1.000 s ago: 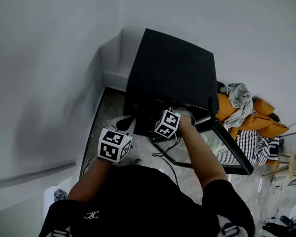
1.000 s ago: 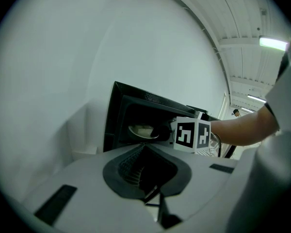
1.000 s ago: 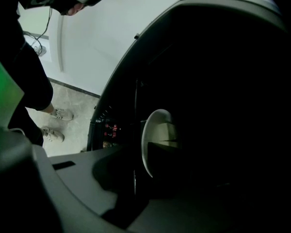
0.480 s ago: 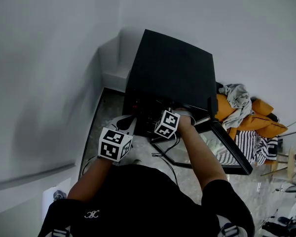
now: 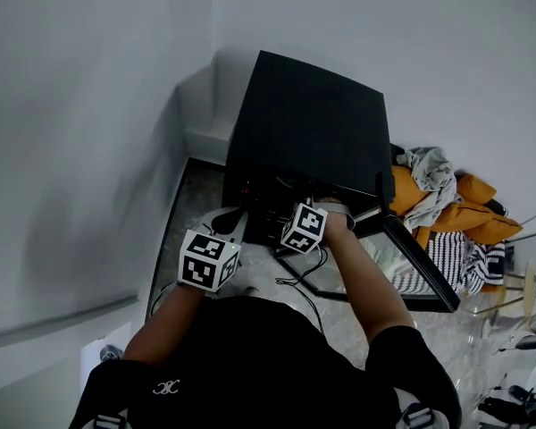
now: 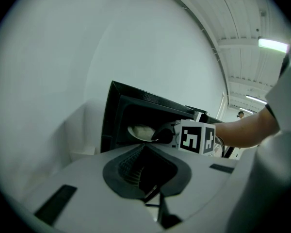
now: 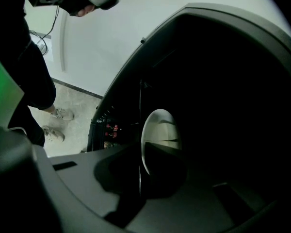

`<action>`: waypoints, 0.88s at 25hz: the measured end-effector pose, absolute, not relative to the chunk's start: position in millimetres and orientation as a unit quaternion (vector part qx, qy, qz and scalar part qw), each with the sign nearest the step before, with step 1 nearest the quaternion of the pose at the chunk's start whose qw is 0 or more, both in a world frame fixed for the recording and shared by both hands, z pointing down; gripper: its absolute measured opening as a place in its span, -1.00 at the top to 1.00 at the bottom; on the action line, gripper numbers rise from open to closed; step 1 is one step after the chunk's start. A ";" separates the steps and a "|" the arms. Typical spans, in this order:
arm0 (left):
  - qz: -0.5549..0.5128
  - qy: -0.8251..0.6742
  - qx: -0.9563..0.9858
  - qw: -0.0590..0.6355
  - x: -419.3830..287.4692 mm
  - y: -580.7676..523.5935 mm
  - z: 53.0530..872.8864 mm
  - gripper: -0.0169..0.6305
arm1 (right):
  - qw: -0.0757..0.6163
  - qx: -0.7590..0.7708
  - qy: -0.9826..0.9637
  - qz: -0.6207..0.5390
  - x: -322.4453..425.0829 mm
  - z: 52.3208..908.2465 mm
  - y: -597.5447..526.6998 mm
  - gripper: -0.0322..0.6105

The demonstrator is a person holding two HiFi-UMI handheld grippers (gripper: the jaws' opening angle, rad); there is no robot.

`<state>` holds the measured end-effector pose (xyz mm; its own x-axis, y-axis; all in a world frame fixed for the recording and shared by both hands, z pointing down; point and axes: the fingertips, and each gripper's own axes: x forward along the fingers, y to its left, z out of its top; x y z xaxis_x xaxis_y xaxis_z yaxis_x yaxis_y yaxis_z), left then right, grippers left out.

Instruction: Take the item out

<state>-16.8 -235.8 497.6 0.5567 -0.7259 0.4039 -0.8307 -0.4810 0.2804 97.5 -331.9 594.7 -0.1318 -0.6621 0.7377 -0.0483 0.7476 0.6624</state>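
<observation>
A black oven (image 5: 313, 128) stands on the floor against the wall with its glass door (image 5: 411, 271) swung open to the right. Inside its dark cavity is a white plate (image 7: 160, 130), also seen from outside as the pale plate (image 6: 141, 131). My right gripper (image 7: 139, 166) reaches into the cavity and is shut on the plate's near rim; its marker cube (image 5: 304, 226) shows at the oven's mouth. My left gripper (image 6: 153, 198) hangs back outside the oven, left of the opening, shut on nothing; its marker cube (image 5: 204, 262) shows there.
A pile of orange, grey and striped clothes (image 5: 447, 204) lies right of the oven. A black cable (image 5: 299, 280) runs over the stone floor below the door. The oven's control panel (image 7: 110, 127) shows red lights. White walls close in at left and behind.
</observation>
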 end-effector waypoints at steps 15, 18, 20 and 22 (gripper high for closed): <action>0.122 -0.441 0.860 0.225 -2.3 -233.2 498.8 0.95 | 0.600 0.267 -0.712 -0.250 103.5 588.5 -307.3 0.79; 0.123 -0.440 0.860 0.225 -2.4 -233.1 500.1 0.95 | 0.598 0.272 -0.710 -0.253 105.9 588.3 -303.7 0.79; 0.123 -0.440 0.860 0.225 -3.2 -231.2 500.9 0.95 | 0.593 0.278 -0.708 -0.265 105.6 588.1 -301.6 0.79; 0.123 -0.441 0.860 0.225 -3.1 -230.0 501.1 0.95 | 0.584 0.287 -0.708 -0.274 104.7 588.7 -301.4 0.79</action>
<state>-3.1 -230.0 501.1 0.5806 -0.7036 0.4098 -0.8141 -0.5101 0.2777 104.7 -301.4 588.7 -0.1538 -0.7265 0.6697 -0.0861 0.6851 0.7234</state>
